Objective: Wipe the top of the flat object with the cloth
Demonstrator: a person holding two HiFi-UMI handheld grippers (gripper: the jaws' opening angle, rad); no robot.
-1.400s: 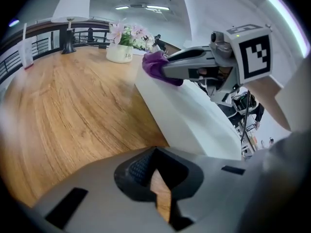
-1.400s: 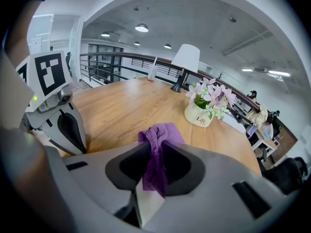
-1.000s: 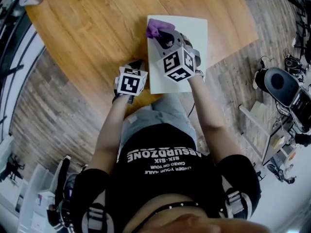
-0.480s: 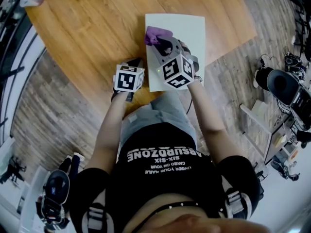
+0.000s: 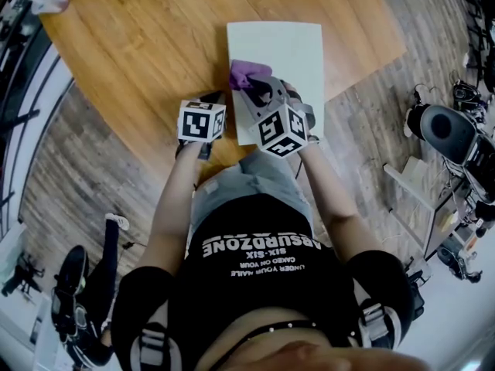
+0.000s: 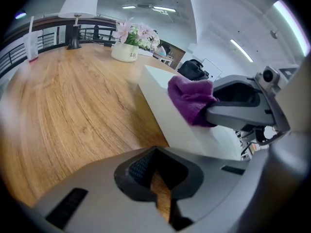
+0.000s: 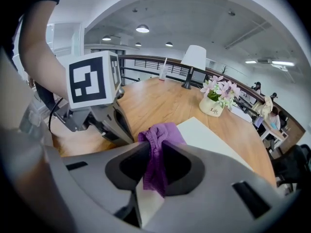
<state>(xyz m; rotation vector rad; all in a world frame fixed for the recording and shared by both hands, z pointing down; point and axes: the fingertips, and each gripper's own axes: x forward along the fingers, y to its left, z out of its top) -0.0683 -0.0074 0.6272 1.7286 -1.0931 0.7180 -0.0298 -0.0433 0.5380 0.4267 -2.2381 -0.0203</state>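
Two things matter here: your right gripper [image 7: 154,166] has its jaws pinched on the purple cloth [image 5: 249,73], down on the near-left part of the white flat object [image 5: 290,49]. Its long axis runs away from you, so most of the unwiped top looks far-right. Your left gripper [image 6: 158,188], jaws nearly together and empty, sits just left.

A wooden table [image 5: 155,45] carries a flat white board [image 5: 286,49] near its edge; a flowerpot [image 6: 125,51], lamp [image 6: 75,13] and cup [image 6: 32,45] stand farther off.
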